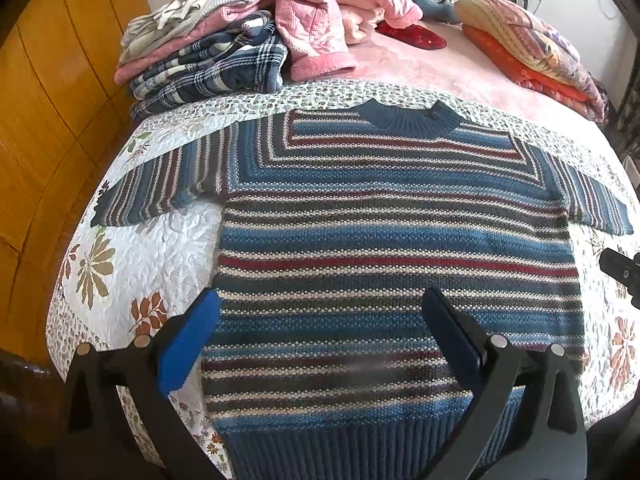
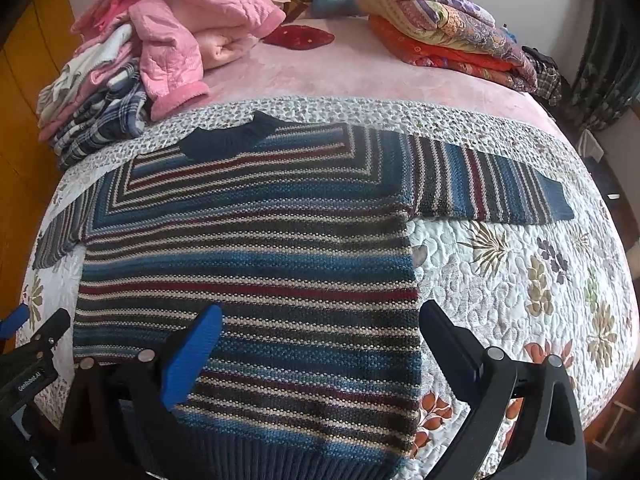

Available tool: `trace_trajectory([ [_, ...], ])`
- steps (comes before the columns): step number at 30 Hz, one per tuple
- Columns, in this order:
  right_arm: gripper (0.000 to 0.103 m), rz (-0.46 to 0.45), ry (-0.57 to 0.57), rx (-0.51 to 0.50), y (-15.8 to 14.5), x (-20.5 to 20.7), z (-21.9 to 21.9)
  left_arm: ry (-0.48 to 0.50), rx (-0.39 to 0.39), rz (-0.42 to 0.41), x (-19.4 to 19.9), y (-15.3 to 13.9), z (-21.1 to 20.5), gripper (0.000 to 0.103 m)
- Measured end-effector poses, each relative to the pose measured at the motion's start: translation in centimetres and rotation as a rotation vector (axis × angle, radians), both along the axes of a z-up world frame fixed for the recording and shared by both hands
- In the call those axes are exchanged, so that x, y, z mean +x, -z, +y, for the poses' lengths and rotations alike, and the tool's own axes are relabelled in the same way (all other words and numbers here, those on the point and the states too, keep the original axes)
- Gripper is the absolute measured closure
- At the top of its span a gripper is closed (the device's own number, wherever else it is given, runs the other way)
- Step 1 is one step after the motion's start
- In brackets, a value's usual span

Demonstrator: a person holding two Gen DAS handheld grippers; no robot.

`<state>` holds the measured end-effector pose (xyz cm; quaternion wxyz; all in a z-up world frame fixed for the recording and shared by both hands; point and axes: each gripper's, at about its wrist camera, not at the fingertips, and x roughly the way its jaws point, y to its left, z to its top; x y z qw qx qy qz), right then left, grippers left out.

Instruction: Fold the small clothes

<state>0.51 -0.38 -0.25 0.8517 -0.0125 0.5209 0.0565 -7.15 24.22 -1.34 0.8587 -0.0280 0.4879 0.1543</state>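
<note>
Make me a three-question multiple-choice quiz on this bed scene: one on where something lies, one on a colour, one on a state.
1. Where is the clothes pile relative to the sweater?
A. Beyond its collar, towards its left sleeve
B. On top of it
C. Below its hem

2. What colour is the collar?
A. Pink
B. Dark blue
C. Yellow

3. How does the sweater lie on the quilt?
A. Folded in half
B. Rolled up
C. Spread flat, both sleeves out

Answers:
1. A, the pile sits at the far edge, past the collar and above the left sleeve in the left view.
2. B, the ribbed neck is dark blue.
3. C, body and sleeves lie flat; the left tongs and right tongs are open, holding nothing.
</note>
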Motion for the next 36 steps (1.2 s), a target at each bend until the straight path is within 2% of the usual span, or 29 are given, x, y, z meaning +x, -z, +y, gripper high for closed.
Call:
trace_trajectory([
  [36,0.004,0.002,-0.005,-0.011,0.48,0.03,-0.08,-0.003,-0.006,-0.002,-0.22,-0.17,0.28,0.003],
])
